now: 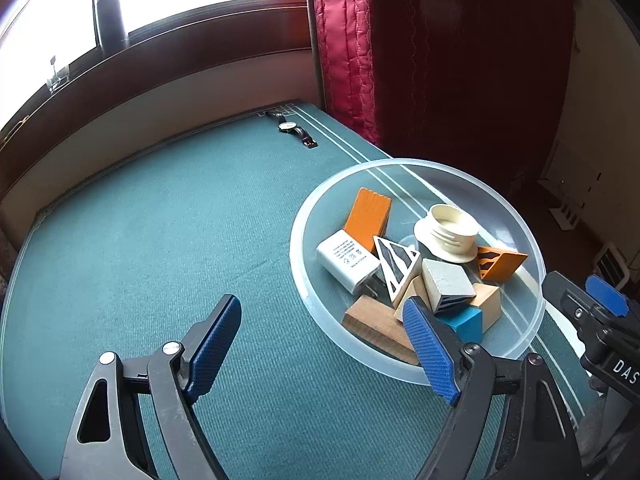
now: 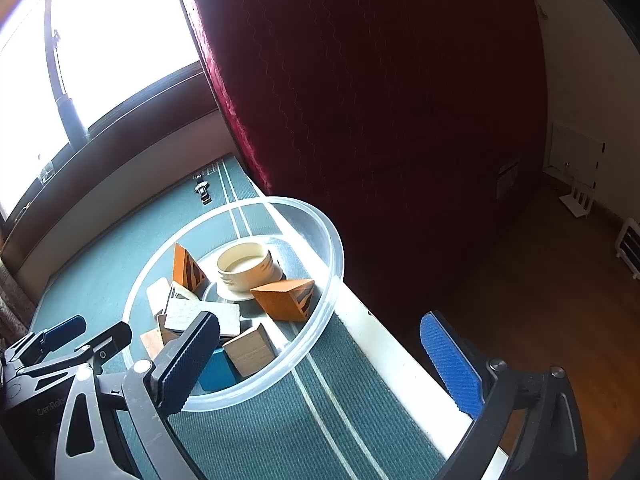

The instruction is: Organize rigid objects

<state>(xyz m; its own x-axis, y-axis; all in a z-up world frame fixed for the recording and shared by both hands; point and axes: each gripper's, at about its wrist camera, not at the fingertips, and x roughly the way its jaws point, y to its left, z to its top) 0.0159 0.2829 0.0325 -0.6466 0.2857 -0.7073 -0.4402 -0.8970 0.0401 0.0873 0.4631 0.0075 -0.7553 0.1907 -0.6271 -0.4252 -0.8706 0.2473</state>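
Clear plastic bowl sits at the right edge of the bench, which is covered in green cloth; this bowl is the landmark. Inside it, heaped and touching: white charger, orange block leaning at the far left, cream threaded lid toward the far side, orange wedge at the right, triangle block with black stripes in the middle, grey-white cube, pale wood cube, blue block, brown wood block nearest the rim. The heap looks gathered there on purpose; my reading is that the sorting is nearly done. Left gripper hangs over the near rim, jaws released and wide, nothing between them; one pad covers part of the brown block in view, and I cannot tell whether it touches. Right gripper stands just right of the bowl, jaws likewise spread and empty, one over the near rim, the other out past the bench edge above the wooden floor. A wristwatch lies well beyond the bowl near the far corner, alone, probably the last thing to fetch. Room: broad open cloth left of the bowl, a free path to the watch. Tight side: the bowl's right rim nearly reaches the bench edge, with a red curtain just behind; a nudge rightward could tip it off.
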